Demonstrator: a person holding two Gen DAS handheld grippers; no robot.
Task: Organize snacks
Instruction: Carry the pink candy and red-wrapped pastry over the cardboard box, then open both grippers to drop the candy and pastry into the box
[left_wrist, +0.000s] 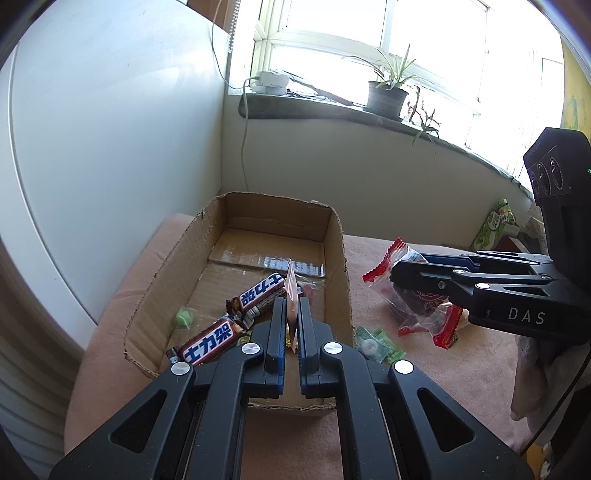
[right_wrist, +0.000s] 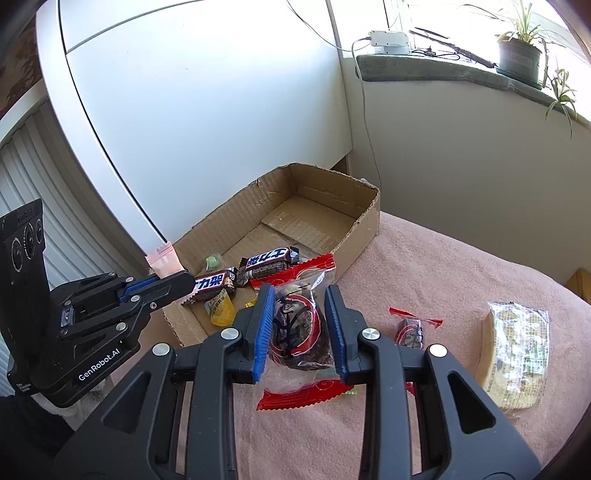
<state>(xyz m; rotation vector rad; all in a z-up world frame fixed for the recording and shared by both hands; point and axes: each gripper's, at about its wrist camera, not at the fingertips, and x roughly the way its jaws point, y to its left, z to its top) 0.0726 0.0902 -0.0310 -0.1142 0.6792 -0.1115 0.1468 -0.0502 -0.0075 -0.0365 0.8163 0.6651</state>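
The left tongs (left_wrist: 291, 314) pinch a pink packet (left_wrist: 291, 286) over the box (left_wrist: 338, 258). The right tongs (right_wrist: 301, 301) squeeze a red bag (right_wrist: 295, 325), just right of the box, above the counter (right_wrist: 443, 266).

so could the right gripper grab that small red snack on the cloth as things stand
Probably not yet: the right gripper is already shut on a red-edged snack bag. The small red snack lies unobstructed on the pink cloth, so it looks reachable once the bag is dropped.

A potted plant (left_wrist: 388, 94) and a white adapter (left_wrist: 271, 82) sit on the windowsill (left_wrist: 314, 110).
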